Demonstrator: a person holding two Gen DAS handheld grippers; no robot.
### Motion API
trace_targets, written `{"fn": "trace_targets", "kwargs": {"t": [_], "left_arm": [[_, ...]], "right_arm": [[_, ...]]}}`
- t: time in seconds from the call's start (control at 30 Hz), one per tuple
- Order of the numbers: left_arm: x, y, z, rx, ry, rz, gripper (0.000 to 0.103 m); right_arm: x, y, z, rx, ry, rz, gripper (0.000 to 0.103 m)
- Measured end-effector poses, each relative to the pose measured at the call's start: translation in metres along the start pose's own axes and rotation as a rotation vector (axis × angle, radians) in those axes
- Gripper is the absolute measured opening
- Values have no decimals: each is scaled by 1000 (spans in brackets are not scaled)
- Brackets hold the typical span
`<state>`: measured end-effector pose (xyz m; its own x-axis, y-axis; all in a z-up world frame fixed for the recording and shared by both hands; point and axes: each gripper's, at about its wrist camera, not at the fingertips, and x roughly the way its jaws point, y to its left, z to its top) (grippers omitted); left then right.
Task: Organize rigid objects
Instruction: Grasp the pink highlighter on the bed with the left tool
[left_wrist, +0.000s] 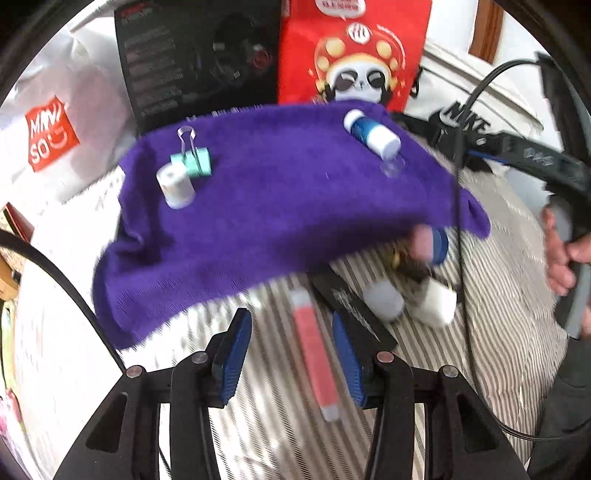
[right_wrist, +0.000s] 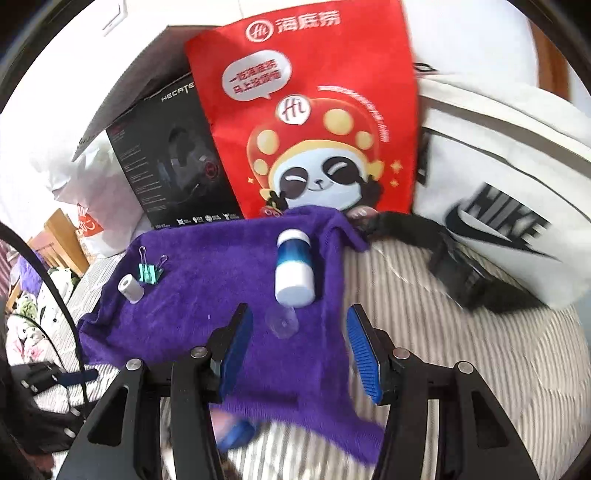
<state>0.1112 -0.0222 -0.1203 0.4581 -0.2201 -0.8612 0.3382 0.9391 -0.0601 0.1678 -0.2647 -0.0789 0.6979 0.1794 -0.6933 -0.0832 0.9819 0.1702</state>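
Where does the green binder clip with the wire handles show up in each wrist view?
Left wrist: green binder clip, upper left, on the purple cloth, beside a small white cylinder.
Right wrist: clip, left of centre, near the cloth's left edge.
Shared landmark: the red panda-print bag behind the cloth.

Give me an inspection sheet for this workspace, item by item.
Surface: striped bedding, partly covered by a purple towel.
Job's things: on the towel lie a blue-and-white bottle, a green binder clip, a small white cylinder and a clear suction cup. A red tube, blurred, lies off the towel.
Clutter: a few blurred small items beside the towel's edge.
Grippers: left tool open, the tube seen between its pads, contact unclear; right tool open above the towel.
Cables: black cable crosses the bedding.
Surroundings: red panda bag, black box, white Nike bag.
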Motion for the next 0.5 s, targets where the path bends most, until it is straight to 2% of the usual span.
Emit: {"fn": "trace_targets", "kwargs": {"t": [0.13, 0.2, 0.23, 0.37, 0.5], "left_arm": [[15, -7, -15, 12, 39, 39, 44], [14, -7, -17, 4, 14, 32, 44], [14, -8, -18, -2, 9, 36, 42], [13, -17, -22, 37, -10, 36, 19], [12, -13, -21, 32, -7, 30, 17]], "right_arm": [[-28, -6, -23, 13, 13, -16, 53], [-39, -8, -37, 9, 21, -21, 53], [-44, -8, -44, 5, 25, -22, 53], [-52, -6, -67, 3, 50, -22, 53], [-51, -1, -84, -3, 77, -21, 53]]}}
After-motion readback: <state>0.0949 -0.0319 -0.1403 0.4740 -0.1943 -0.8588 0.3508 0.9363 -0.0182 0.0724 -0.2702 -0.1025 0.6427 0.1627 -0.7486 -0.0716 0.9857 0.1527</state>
